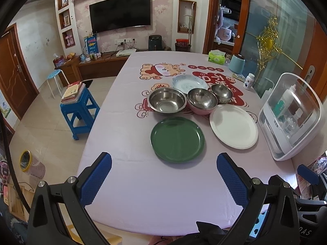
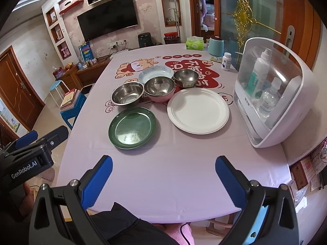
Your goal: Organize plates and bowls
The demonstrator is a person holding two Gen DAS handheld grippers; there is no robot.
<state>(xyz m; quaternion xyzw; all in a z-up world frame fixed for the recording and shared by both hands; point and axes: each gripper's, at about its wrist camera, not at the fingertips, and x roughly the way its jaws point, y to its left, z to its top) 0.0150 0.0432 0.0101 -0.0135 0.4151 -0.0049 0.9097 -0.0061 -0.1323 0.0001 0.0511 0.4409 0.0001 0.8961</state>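
On the black body of my left gripper (image 2: pixel 30 140), seen low at the left edge of the right wrist view, I read white lettering: "GenRobot.AI". On the pale pink tablecloth (image 2: pixel 163 163) there are large white Chinese characters inside a red cartoon patch (image 2: pixel 206 71), just behind the steel bowls, upside down to me; I cannot make them out. The labels on the bottles are too small to read.

Home living-dining room: wall-mounted television (image 1: pixel 120 12), wooden media console (image 1: pixel 96 63), floral wallpaper, built-in display niches, dining table (image 1: pixel 163 183) under cartoon-printed pink tablecloth, blue plastic stool (image 1: pixel 80 110), tissue box (image 1: pixel 216 57).
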